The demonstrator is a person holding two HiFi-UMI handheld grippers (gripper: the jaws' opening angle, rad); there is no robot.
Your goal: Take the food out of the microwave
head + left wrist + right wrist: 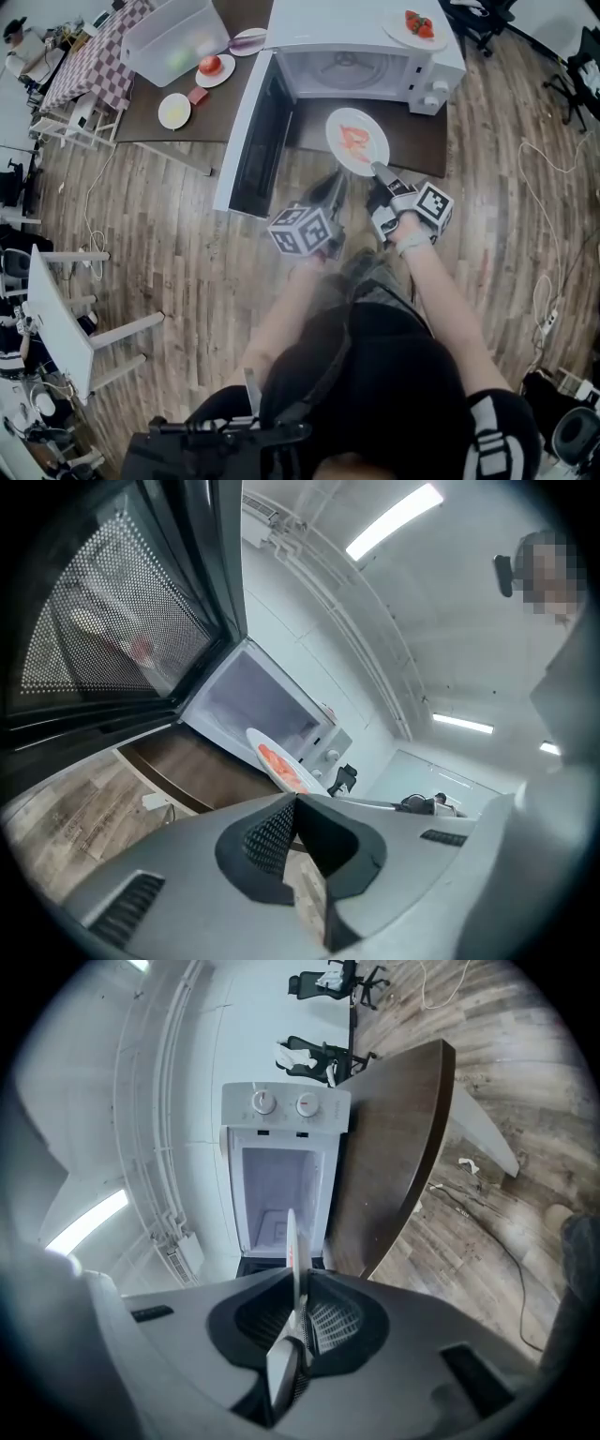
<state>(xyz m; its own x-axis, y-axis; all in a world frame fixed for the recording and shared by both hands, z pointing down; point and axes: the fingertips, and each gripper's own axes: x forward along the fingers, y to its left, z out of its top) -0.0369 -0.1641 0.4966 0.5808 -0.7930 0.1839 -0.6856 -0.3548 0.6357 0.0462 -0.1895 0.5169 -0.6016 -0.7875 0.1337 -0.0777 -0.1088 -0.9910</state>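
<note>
The white microwave stands on a dark brown table, its door swung wide open to the left and its chamber bare. A white plate with red food hangs in the air just in front of the opening. My right gripper is shut on its near rim. In the right gripper view the plate shows edge-on between the pads, with the microwave behind it. My left gripper sits beside the right one, shut and holding nothing. The left gripper view shows the plate and the door.
A plate of strawberries rests on top of the microwave. Left of it are a clear plastic bin, a plate with a tomato and a small yellow plate. A white table stands at the left. Cables lie on the wooden floor.
</note>
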